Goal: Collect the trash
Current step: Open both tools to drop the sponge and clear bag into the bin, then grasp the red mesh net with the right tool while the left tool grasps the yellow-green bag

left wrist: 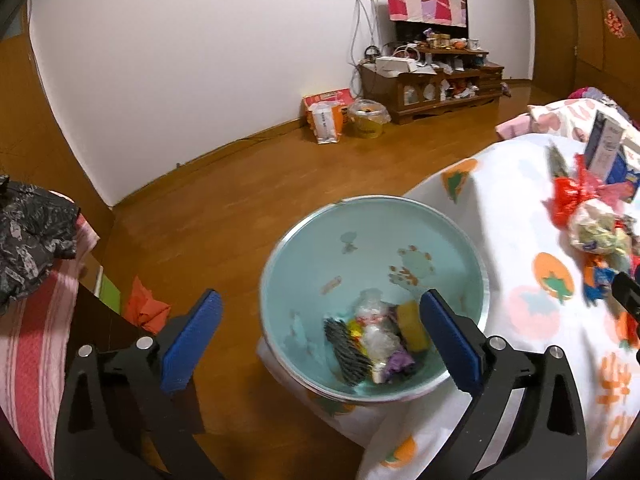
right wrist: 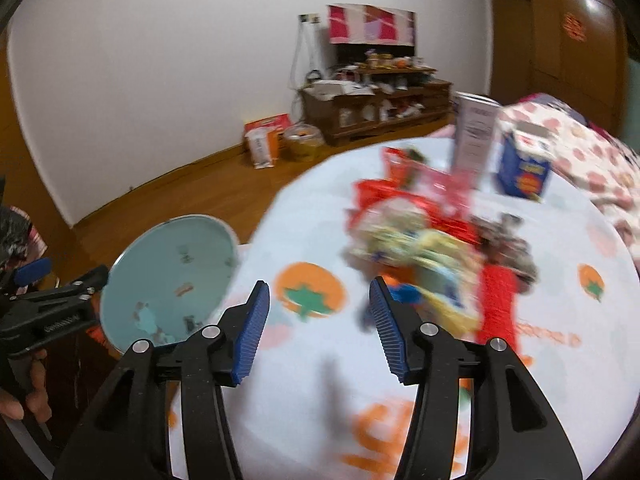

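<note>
A pale blue bin [left wrist: 344,232] stands beside the round table, with several wrappers [left wrist: 376,336] at its bottom. My left gripper [left wrist: 320,332] is open and empty above the bin's mouth. A pile of wrappers and bags [right wrist: 420,236] lies on the table's fruit-print cloth [right wrist: 312,360]; it also shows in the left wrist view [left wrist: 592,228]. My right gripper [right wrist: 318,312] is open and empty above the cloth, just left of the pile. The bin [right wrist: 168,264] shows at the left of the right wrist view, blurred.
Two cartons [right wrist: 524,164] stand at the table's far side. A wooden cabinet [left wrist: 436,80] with clutter and bags [left wrist: 344,116] stand by the far wall. A pink striped cloth with a black bag [left wrist: 32,236] is at the left. An orange bag [left wrist: 144,304] lies on the floor.
</note>
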`<state>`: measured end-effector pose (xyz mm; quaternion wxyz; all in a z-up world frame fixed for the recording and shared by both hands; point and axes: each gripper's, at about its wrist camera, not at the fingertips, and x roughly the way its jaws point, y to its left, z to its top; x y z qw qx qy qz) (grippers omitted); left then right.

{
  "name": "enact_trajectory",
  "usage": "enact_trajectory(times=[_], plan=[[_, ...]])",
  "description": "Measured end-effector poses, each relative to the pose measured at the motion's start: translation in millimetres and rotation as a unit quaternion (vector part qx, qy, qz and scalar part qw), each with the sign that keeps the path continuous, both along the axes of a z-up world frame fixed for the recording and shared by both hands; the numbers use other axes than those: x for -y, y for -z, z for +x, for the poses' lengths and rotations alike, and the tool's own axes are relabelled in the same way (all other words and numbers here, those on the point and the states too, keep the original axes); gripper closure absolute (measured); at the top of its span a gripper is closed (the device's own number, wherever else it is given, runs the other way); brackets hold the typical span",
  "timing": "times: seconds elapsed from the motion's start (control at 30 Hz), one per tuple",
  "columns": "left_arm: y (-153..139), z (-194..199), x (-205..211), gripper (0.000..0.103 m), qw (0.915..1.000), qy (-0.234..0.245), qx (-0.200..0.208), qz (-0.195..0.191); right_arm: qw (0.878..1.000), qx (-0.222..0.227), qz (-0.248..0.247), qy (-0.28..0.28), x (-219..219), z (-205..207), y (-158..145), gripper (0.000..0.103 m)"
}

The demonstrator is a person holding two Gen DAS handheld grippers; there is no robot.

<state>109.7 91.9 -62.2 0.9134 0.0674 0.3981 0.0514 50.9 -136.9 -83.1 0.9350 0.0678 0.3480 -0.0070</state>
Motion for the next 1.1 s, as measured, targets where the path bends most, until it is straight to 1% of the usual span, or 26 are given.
enact_trajectory(times=[0.07, 0.23, 0.37, 0.5, 0.57, 0.67, 0.8, 0.87, 1.0, 1.07, 1.1], plan=[[0.9, -4.2, 6.3, 0.006, 0.9999, 0.006, -0.006, -0.013, 1.0, -0.003, 0.003, 0.023, 20.2, -11.8, 1.9, 0.051], [11.3, -14.1, 35.0, 0.006, 0.9988, 0.033, -0.025, -0.025, 0.997, -0.013, 0.004, 0.074, 63.3, -36.2, 13.3, 0.051], [21.1, -21.0, 58.8, 0.006, 0.9971, 0.058, -0.038, -0.031, 0.994, -0.025, 0.005, 0.107, 93.3, -52.3, 23.8, 0.051], [29.4, -25.3, 79.5, 0.006, 0.9947, 0.081, -0.052, -0.037, 0.991, -0.041, 0.011, 0.126, 115.1, -58.6, 33.4, 0.051], [30.9, -27.5, 88.6, 0.006, 0.9938, 0.091, -0.053, -0.034, 0.991, -0.045, 0.019, 0.124, 120.3, -56.5, 34.6, 0.051], [28.2, -30.7, 96.9, 0.006, 0.9934, 0.101, -0.046, -0.032, 0.992, -0.046, 0.019, 0.115, 119.6, -46.9, 34.4, 0.051], [24.6, -31.0, 104.8, 0.006, 0.9932, 0.107, -0.037, -0.028, 0.99, -0.068, 0.042, 0.114, 123.0, -29.3, 45.2, 0.052], [24.2, -30.1, 107.2, 0.006, 0.993, 0.109, -0.037, -0.026, 0.99, -0.074, 0.049, 0.107, 121.4, -23.0, 49.3, 0.053], [23.8, -28.5, 110.5, 0.007, 0.9925, 0.112, -0.039, -0.03, 0.991, -0.088, 0.041, 0.095, 113.4, -13.2, 56.8, 0.057], [23.2, -28.1, 115.3, 0.007, 0.9923, 0.114, -0.038, -0.029, 0.99, -0.094, 0.042, 0.093, 112.4, -10.4, 60.0, 0.06], [23.0, -28.4, 117.6, 0.007, 0.9921, 0.116, -0.038, -0.028, 0.99, -0.096, 0.042, 0.093, 112.3, -9.8, 61.0, 0.063]])
